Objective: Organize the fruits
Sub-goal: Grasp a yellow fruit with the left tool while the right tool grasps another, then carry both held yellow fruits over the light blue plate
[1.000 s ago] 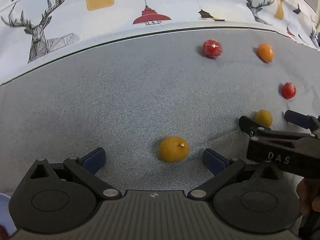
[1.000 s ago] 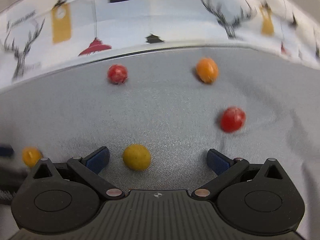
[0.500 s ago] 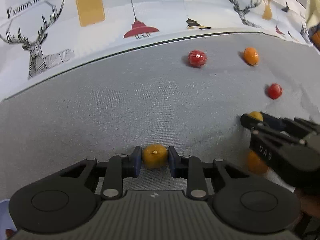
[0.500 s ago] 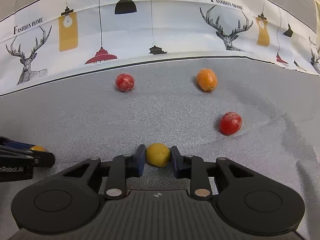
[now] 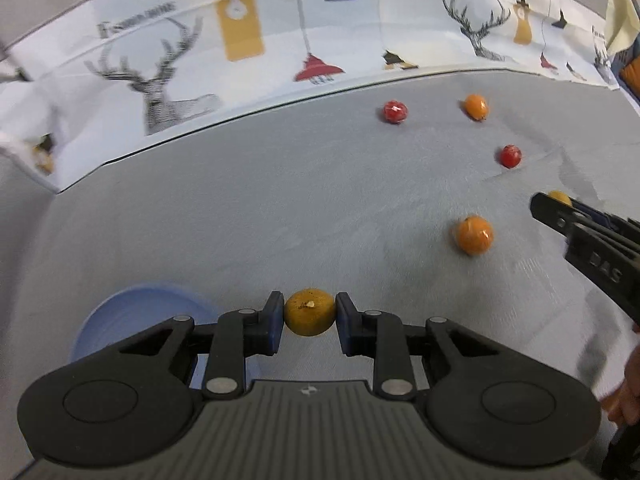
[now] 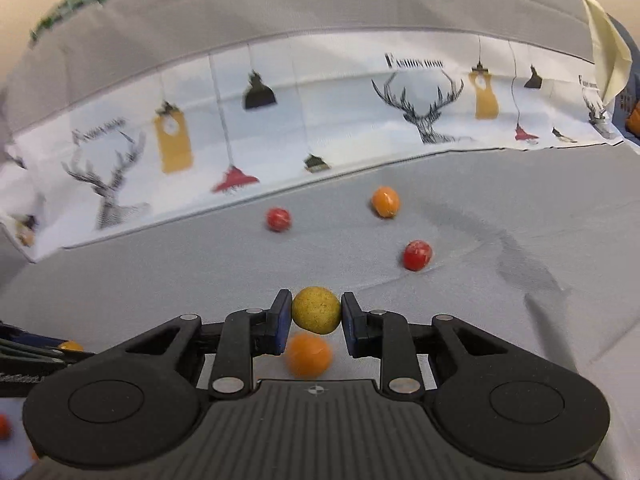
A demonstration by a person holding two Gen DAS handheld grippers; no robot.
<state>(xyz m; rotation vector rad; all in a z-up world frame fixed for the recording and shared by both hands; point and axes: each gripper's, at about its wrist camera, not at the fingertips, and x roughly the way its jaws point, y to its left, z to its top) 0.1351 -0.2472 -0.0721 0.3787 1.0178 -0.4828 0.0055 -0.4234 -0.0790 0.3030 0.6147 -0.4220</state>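
My left gripper (image 5: 309,318) is shut on a brownish-yellow round fruit (image 5: 309,312), held above the grey cloth. My right gripper (image 6: 316,314) is shut on a yellow-green round fruit (image 6: 316,310), also lifted off the cloth. The right gripper shows at the right edge of the left wrist view, with its fruit (image 5: 559,197) peeking out at its tip. An orange fruit (image 5: 474,235) lies on the cloth between the two grippers, seen below the held fruit as an orange fruit (image 6: 309,355) in the right wrist view.
A light blue bowl (image 5: 132,312) sits on the cloth below the left gripper. Two red fruits (image 5: 395,111) (image 5: 510,156) and another orange fruit (image 5: 476,106) lie farther back. A patterned white cloth (image 5: 240,64) borders the grey mat. A hand (image 5: 628,384) shows at right.
Both grippers went from open to shut on their fruits and then rose from the cloth with them. The blue bowl and a hidden orange fruit came into view.
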